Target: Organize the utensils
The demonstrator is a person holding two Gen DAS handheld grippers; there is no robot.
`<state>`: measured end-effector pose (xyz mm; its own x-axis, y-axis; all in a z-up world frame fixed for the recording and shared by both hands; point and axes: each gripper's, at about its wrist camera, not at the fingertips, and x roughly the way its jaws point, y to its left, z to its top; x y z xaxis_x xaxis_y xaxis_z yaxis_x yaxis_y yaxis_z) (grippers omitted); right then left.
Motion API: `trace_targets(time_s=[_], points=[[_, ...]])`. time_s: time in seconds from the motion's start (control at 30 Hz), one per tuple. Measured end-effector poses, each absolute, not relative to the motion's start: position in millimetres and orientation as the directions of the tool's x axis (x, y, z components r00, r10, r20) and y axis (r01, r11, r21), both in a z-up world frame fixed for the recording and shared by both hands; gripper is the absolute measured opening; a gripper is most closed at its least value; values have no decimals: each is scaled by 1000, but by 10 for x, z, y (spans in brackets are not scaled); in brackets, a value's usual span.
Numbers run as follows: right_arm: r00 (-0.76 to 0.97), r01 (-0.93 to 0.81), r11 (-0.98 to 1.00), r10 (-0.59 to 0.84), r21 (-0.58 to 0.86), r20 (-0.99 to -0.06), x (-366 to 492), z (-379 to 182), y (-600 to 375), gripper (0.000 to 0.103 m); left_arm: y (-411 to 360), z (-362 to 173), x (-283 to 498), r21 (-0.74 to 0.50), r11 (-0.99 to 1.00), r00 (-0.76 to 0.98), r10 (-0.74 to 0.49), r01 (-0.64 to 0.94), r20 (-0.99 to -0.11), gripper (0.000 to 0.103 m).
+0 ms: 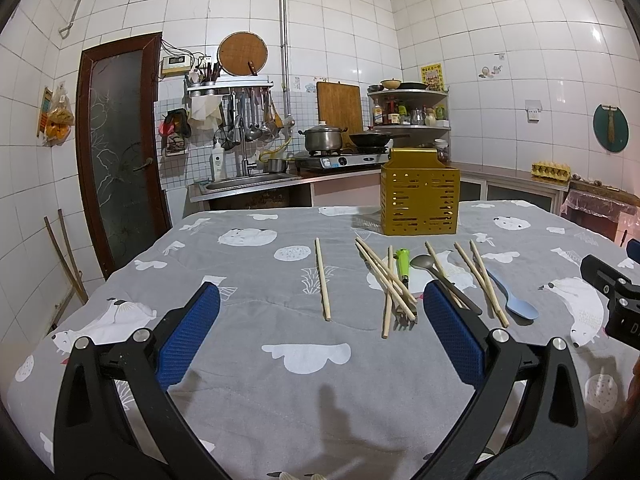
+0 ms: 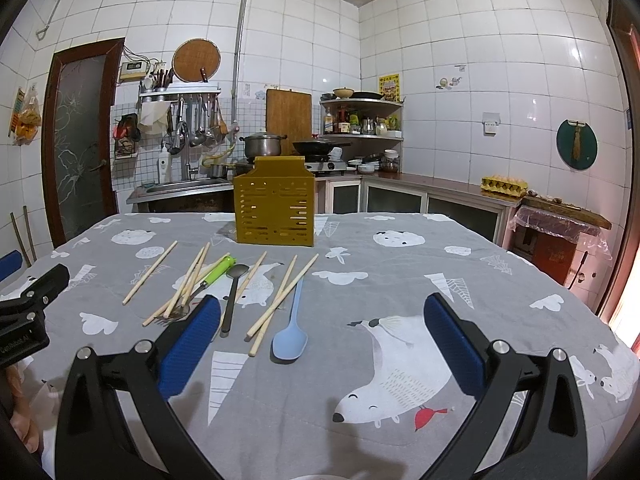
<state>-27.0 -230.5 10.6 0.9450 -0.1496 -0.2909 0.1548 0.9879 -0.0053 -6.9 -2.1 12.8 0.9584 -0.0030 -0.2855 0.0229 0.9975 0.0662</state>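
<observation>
A yellow slotted utensil holder (image 1: 419,198) (image 2: 274,204) stands upright at the far side of the table. In front of it lie several wooden chopsticks (image 1: 322,279) (image 2: 149,273), a green-handled fork (image 1: 403,276) (image 2: 212,276), a dark spoon (image 1: 440,276) (image 2: 232,296) and a light blue spoon (image 1: 512,298) (image 2: 291,330). My left gripper (image 1: 320,300) hovers open above the cloth, near the single chopstick. My right gripper (image 2: 320,304) is open too, just right of the blue spoon. Neither holds anything.
The table wears a grey cloth with white bear prints (image 1: 280,360) (image 2: 400,360). Behind it run a sink (image 1: 248,180), a stove with a pot (image 1: 322,138) and a pan, a corner shelf (image 2: 360,120) and an egg carton (image 2: 504,185). A brown door (image 1: 116,152) is at left.
</observation>
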Motion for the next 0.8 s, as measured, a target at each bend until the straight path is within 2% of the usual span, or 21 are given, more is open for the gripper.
trace_targets(time_s=[0.5, 0.67, 0.8], points=[[947, 158, 987, -150, 5, -282, -302, 141, -2323, 99, 18, 91, -88, 72, 997, 965, -3, 23, -262, 98], [948, 145, 989, -138, 3, -287, -304, 159, -2280, 99, -71, 87, -84, 113, 993, 961, -2, 35, -278, 98], [944, 156, 987, -156, -26, -292, -252, 192, -2221, 99, -103, 127, -24, 99, 993, 956, -25, 57, -293, 98]])
